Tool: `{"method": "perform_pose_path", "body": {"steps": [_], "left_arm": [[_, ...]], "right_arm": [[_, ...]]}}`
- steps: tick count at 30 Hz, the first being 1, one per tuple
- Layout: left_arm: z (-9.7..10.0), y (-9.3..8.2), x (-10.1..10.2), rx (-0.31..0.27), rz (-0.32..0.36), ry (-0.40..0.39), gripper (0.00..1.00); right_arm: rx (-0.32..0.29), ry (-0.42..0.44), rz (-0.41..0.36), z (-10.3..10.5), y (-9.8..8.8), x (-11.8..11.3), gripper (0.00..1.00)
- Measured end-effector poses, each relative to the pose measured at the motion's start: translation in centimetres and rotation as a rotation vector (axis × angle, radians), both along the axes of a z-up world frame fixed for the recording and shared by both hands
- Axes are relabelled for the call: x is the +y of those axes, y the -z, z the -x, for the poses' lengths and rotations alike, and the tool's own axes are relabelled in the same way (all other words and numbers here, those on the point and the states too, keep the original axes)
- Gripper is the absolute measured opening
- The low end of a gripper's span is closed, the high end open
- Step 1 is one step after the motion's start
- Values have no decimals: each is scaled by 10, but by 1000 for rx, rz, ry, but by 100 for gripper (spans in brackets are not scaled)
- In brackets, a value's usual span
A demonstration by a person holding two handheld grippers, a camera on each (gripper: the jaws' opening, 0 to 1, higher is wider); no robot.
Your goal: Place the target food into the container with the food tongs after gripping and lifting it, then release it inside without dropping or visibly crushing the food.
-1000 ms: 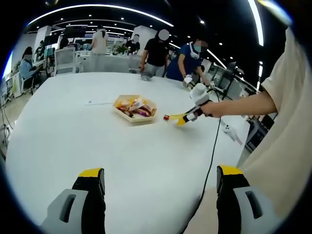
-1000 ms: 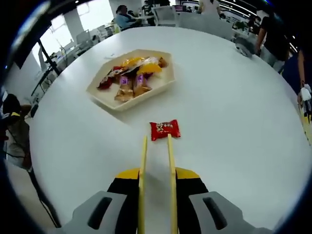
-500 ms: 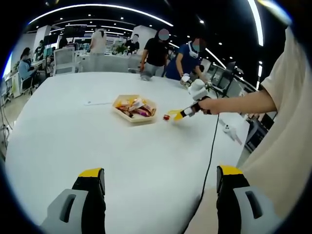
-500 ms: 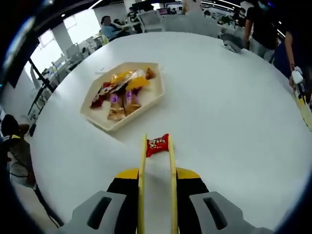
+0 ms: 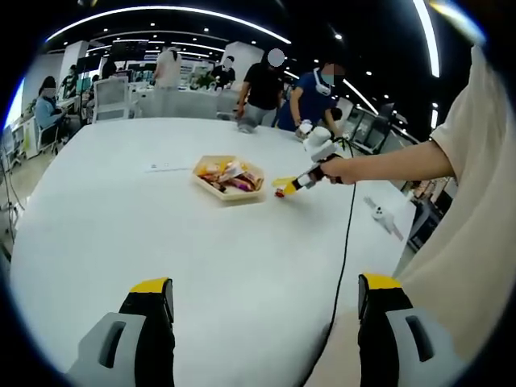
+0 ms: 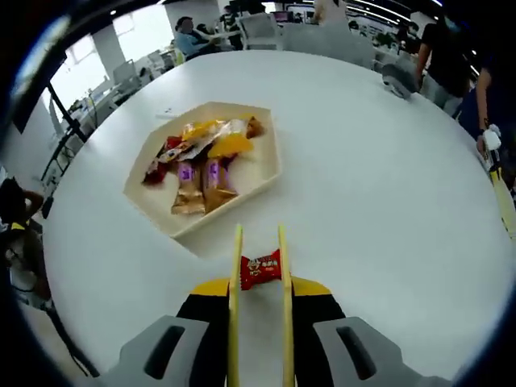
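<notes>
Hexagonal tray (image 6: 262,181) holds mixed wrapped snacks (image 6: 201,157) — red candy (image 6: 260,269) between tongs (image 6: 258,266)

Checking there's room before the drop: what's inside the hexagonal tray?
The tray holds a loose pile of wrapped snacks: purple, orange and red packets. Its near and right floor is bare. Anything under the pile is hidden.

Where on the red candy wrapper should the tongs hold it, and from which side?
Grip the red candy wrapper across its padded middle, not the thin twisted ends. It lies crosswise between the two yellow tongs of the right gripper, so closing them from its long sides, approaching from the near side away from the tray, seems best.
</notes>
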State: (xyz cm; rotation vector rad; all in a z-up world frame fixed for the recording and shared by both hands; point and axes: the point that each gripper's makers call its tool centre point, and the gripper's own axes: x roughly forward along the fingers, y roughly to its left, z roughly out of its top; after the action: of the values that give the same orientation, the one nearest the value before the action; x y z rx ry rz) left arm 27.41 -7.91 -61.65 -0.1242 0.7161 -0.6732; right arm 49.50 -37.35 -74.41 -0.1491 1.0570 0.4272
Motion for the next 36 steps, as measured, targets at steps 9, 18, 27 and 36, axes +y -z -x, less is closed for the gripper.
{"method": "perform_pose_path", "body": {"steps": [9,18,27,36], "left_arm": [[-1,0,-4,2,3,10,95],[-1,0,-7,0,4,22,95],[4,-3,-10,-13,8,29,95],[9,-8,-6,-29,2,24,95]], "right_arm": [[51,38,-28,19,14,-9,25],[50,41,-37,35,13,-7,25],[54,8,-51,58,13,6,25],[57,-155,-42,88,13,29,25]]}}
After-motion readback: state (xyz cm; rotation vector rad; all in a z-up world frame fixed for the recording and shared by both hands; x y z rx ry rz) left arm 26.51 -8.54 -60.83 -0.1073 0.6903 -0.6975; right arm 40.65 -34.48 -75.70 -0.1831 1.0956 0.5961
